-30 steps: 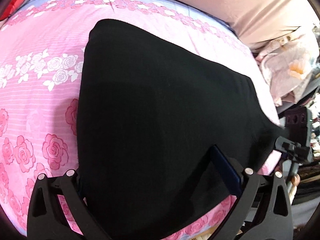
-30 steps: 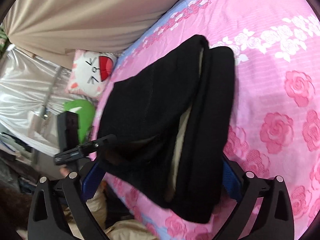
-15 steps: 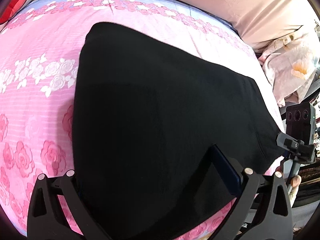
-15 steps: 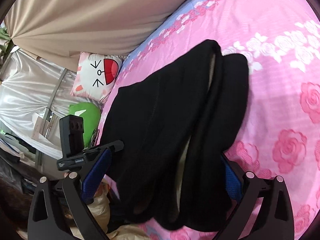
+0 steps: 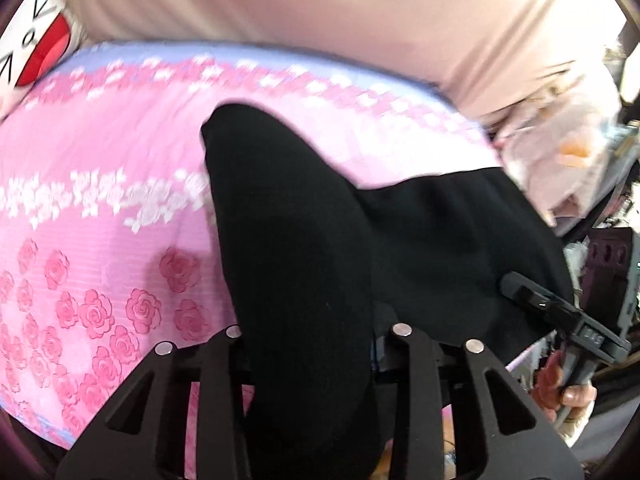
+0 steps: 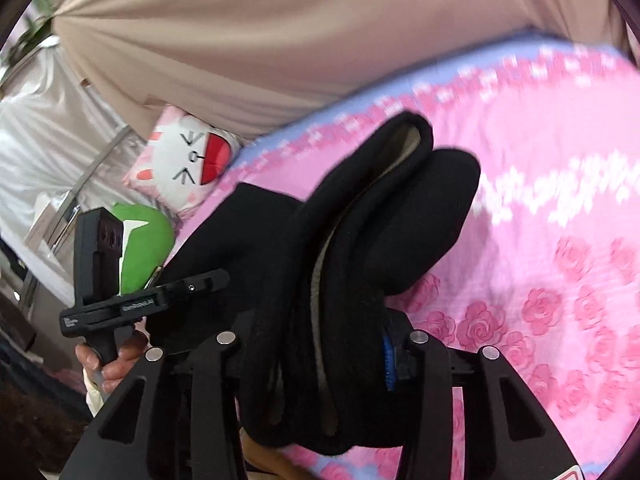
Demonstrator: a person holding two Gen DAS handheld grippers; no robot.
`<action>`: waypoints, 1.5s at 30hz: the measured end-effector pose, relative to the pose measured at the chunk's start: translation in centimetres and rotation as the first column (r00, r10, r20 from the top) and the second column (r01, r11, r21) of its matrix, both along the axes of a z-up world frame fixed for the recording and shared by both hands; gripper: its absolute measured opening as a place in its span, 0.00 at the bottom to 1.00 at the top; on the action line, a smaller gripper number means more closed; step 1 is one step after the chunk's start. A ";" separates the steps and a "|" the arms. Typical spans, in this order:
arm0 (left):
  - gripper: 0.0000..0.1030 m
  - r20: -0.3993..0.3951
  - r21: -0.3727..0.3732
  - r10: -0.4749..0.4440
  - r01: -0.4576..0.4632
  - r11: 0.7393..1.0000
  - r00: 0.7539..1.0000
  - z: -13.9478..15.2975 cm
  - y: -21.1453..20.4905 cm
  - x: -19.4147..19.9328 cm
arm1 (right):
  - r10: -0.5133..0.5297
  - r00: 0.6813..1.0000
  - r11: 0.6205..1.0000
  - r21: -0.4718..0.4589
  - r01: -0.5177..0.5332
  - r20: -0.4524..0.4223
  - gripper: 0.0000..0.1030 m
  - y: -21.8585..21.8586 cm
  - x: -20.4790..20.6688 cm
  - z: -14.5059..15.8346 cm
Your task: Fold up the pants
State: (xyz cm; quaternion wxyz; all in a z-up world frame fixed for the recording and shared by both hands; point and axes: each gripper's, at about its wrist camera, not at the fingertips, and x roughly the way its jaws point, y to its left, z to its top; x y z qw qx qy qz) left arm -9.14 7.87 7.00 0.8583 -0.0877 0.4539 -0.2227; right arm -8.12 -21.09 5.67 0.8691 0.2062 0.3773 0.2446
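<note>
The black pants (image 5: 304,248) lie bunched on a pink rose-print bed sheet (image 5: 100,248). My left gripper (image 5: 316,344) is shut on the near edge of the pants, and the cloth hides its fingertips. My right gripper (image 6: 320,344) is shut on the other end of the pants (image 6: 360,240), where the folded layers show a pale lining. Each gripper shows in the other's view: the right one (image 5: 560,312) at the right edge, the left one (image 6: 132,300) at the left. The pants are lifted and gathered between them.
A beige curtain (image 6: 280,40) hangs behind the bed. A white cat-face cushion (image 6: 188,160) and a green cushion (image 6: 140,240) lie at the bed's left end. A pale floral pillow (image 5: 560,152) lies at the right end. Clutter stands beyond the bed edge.
Both grippers have closed on the pants and pulled the near edge up and together. The flat spread of black cloth has bunched into a narrower raised fold. Both views tilted up toward the curtain.
</note>
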 end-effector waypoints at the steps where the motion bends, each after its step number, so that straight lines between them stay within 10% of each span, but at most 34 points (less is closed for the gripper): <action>1: 0.31 0.021 0.000 -0.008 0.008 1.000 1.000 0.8 -0.1 -0.5 | 0.001 1.000 1.000 0.000 -0.001 0.025 0.41 -0.1 -0.8 1.3; 10: 0.31 0.356 0.008 -0.044 0.044 0.999 0.933 13.0 -2.0 -5.5 | -0.020 0.948 0.999 -0.028 0.030 0.317 0.41 -0.6 -5.4 12.8; 28: 0.33 0.734 -0.009 0.058 -0.076 0.997 0.677 26.7 -4.0 -1.4 | -0.042 0.769 0.997 -0.027 0.077 0.637 0.42 -0.9 1.0 26.9; 34: 0.33 0.733 -0.026 0.110 -0.133 0.991 0.672 25.8 -5.5 5.3 | -0.086 0.759 0.995 0.010 0.104 0.646 0.42 -1.8 7.7 26.0; 45: 0.34 0.552 -0.015 0.175 -0.200 0.980 0.815 13.9 -7.4 23.2 | -0.156 0.863 0.988 0.066 0.142 0.481 0.42 -4.0 24.4 14.3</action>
